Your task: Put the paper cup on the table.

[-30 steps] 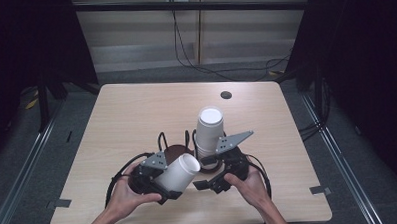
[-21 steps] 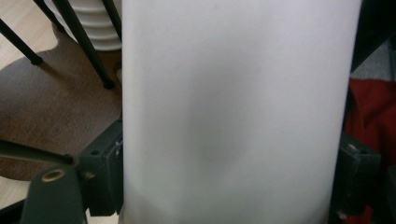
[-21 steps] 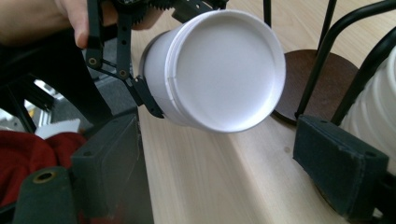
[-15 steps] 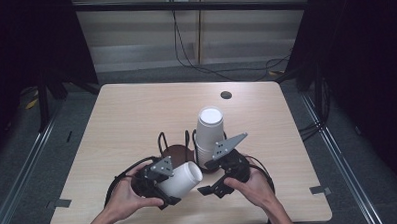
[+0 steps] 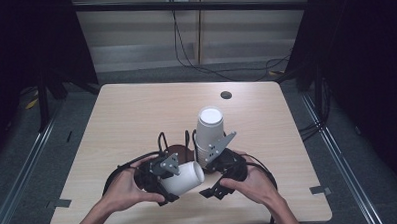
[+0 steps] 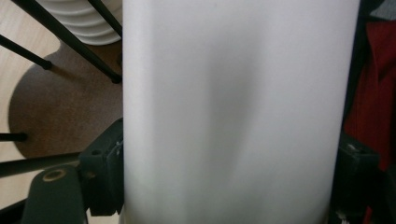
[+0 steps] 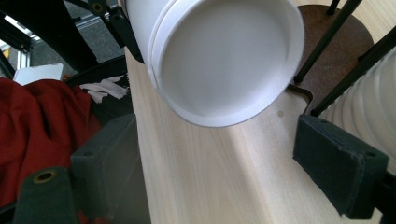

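White paper cup [image 5: 185, 177] lies sideways, clamped in our left gripper [image 5: 161, 179] above the near table [image 5: 126, 119] edge. Squeeze harder and its thin wall buckles. Our right gripper [image 5: 223, 173] waits with jaws apart beside the cup stack [image 5: 209, 134]; one nudge could topple it.

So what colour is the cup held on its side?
White. The cup in the left gripper shows best in the high view.
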Available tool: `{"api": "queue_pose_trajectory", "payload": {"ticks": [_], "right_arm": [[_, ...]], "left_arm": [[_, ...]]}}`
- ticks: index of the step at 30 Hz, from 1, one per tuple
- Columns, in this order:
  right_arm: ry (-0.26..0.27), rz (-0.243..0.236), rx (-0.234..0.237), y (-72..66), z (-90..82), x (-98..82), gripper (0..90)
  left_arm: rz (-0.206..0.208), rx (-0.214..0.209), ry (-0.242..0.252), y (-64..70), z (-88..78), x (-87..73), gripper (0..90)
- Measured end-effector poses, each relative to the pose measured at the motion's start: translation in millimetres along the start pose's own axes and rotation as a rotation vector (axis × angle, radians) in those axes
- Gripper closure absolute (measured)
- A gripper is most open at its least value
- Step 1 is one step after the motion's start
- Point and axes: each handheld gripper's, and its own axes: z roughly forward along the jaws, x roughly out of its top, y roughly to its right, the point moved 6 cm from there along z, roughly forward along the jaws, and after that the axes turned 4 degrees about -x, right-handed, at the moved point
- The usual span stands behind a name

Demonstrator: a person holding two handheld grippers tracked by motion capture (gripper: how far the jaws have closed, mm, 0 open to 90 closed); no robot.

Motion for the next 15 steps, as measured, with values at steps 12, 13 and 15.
{"api": "queue_pose_trajectory", "payload": {"ticks": [12, 13, 15], "right_arm": [[-0.076, -0.013, 0.065, 0.8, 14.6, -5.9, 15.1], [-0.094, -0.006, 0.074, -0.5, 15.7, -6.5, 15.1], [-0.11, -0.006, 0.101, -2.9, 18.5, -5.6, 15.1]], "left_arm": [[0.08, 0.006, -0.083, 9.1, 11.0, 8.7, 18.4], [0.084, 0.009, -0.091, 9.1, 11.7, 8.3, 18.4], [0.079, 0.01, -0.094, 9.1, 11.1, 7.7, 18.3]]}}
